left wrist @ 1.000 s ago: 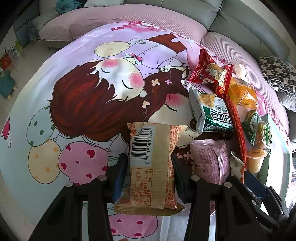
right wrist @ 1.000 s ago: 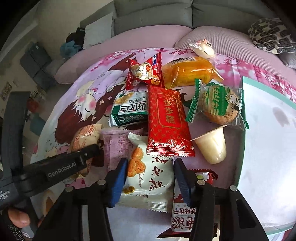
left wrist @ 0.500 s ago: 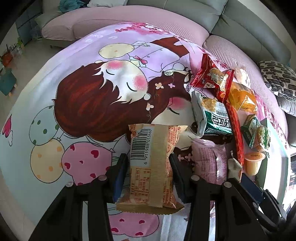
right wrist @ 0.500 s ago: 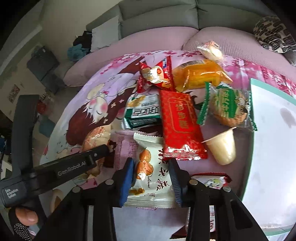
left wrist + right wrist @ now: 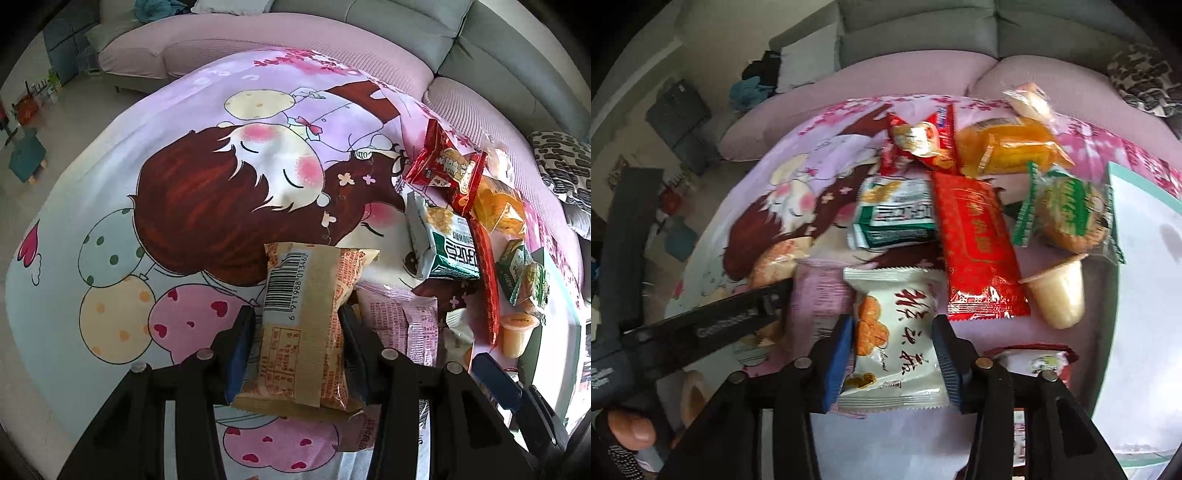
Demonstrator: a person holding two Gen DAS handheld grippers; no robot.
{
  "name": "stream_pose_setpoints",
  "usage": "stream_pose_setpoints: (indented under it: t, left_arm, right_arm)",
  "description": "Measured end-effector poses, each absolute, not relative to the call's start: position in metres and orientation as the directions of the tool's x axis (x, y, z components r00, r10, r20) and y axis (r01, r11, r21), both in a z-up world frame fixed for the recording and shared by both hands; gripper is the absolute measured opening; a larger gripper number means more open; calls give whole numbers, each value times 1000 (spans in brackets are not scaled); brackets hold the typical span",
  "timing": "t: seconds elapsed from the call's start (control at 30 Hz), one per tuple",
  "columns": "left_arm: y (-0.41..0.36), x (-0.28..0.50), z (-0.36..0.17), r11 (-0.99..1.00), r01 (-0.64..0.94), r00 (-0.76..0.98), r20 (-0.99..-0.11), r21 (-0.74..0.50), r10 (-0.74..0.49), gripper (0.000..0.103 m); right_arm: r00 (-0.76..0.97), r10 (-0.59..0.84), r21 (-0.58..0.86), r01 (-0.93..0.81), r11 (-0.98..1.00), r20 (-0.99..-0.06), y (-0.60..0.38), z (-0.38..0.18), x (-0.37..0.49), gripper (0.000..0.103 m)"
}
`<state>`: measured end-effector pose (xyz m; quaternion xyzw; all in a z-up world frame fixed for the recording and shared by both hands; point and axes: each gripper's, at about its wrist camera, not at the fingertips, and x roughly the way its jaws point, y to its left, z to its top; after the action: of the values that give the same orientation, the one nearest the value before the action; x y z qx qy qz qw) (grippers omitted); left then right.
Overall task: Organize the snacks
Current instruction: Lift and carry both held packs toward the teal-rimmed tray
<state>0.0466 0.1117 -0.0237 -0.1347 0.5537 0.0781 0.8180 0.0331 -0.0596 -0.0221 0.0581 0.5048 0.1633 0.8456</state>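
Tan snack (image 5: 303, 325) barcode reads roughly 6911988013460.

A tan snack pack (image 5: 306, 325) with a barcode and red print is held up off the cartoon blanket (image 5: 177, 192). A white pack (image 5: 897, 339) with black writing and orange pictures lies near the blanket's near edge. Behind it lie a long red pack (image 5: 979, 251), a green and white pack (image 5: 897, 218), a pink pack (image 5: 820, 299), an orange bag (image 5: 1008, 151) and a tipped jelly cup (image 5: 1060, 295).
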Motion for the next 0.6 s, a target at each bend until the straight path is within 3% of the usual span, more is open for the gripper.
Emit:
stream_pose_setpoints:
  t: [0.23,0.6]
  left_arm:
    - [118,41,-25,950,-283,367,-930,-132,-20,48]
    - [103,47,-34,957,-279,364,-931,-74,34,48]
  right_arm:
    - [441,273,200,-206,958,-855,-61,-27,36,59]
    - [446,185,111,-187,976,-876,-58,-36,38,58]
